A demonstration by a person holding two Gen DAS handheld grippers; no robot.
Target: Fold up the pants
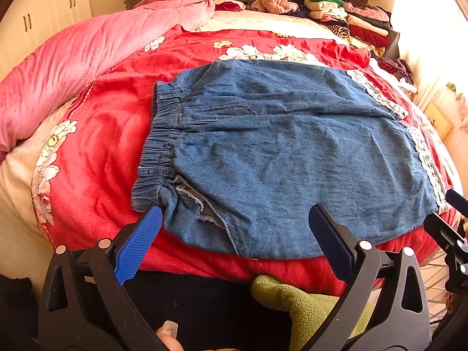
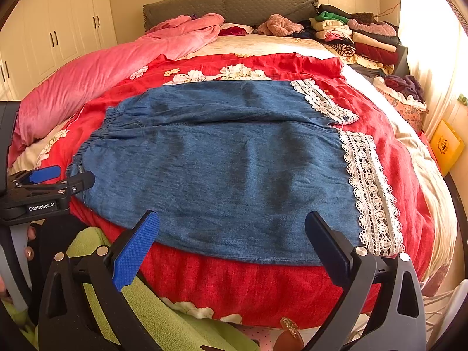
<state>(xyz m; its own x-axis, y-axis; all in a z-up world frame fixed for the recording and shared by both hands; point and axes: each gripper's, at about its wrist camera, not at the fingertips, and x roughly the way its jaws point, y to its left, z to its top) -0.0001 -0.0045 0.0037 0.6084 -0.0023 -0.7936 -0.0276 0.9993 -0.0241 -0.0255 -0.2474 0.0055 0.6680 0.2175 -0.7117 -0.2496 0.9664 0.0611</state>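
Bed (image 1: 96, 146) carries denim pants (image 1: 278, 152) flat; soft, limp, light. Your left gripper (image 1: 234, 222) and right gripper (image 2: 231, 225) both gape, empty. Pinch elastic waistband (image 1: 161, 134), lace hems (image 2: 368, 187)

Bare red quilt (image 1: 96, 134) is left open left of the denim pants (image 1: 278, 152) and along the near edge. Far-left passage is blocked by a pink blanket (image 1: 87, 49); far right is crowded by stacked clothes (image 1: 351, 17).

The bed (image 2: 424, 175) has blue pants (image 2: 219, 169) in its middle, a pink blanket (image 2: 87, 82) along its left edge, and folded clothes (image 2: 359, 38) in its far right corner.
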